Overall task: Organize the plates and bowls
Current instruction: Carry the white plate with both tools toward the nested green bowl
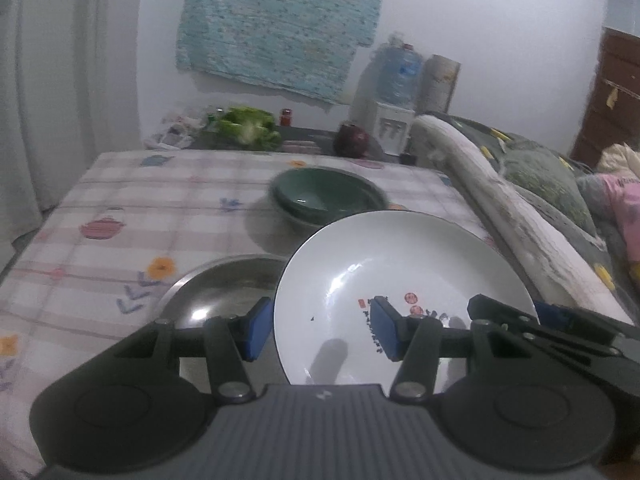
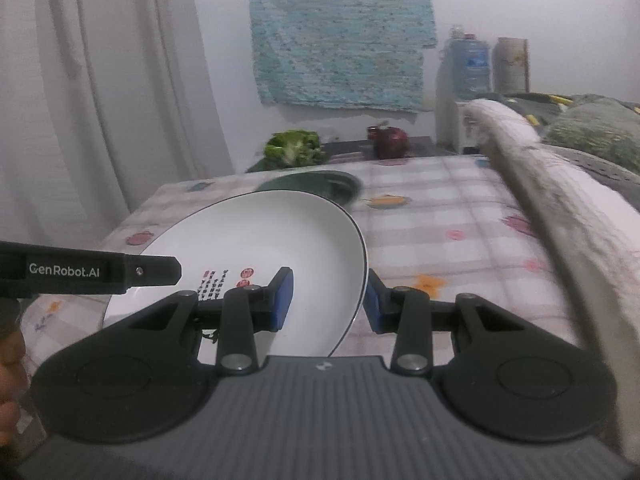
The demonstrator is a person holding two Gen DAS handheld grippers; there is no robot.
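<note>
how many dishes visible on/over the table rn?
3, maybe more: white plate held up between both grippers; steel bowl on the tablecloth, left of the plate; green bowl farther back, possibly two nested. The plate may hide others.

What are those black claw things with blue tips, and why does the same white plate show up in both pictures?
Those are no robot's claws. A person holds one hand-held gripper in each hand, and a small camera sits on each, looking forward along its two fingers. So you get two pictures of one moment, one from each side.

The left hand-held gripper has its blue pads either side of the white plate's rim. The right hand-held gripper pinches the opposite rim, so both carry the plate together, tilted, above the table.

Below lies a checked tablecloth with little pictures on it. On it stand a steel bowl and stacked dark green bowls. At the far edge you can see a green vegetable and a dark red round thing, too blurry to name.
</note>
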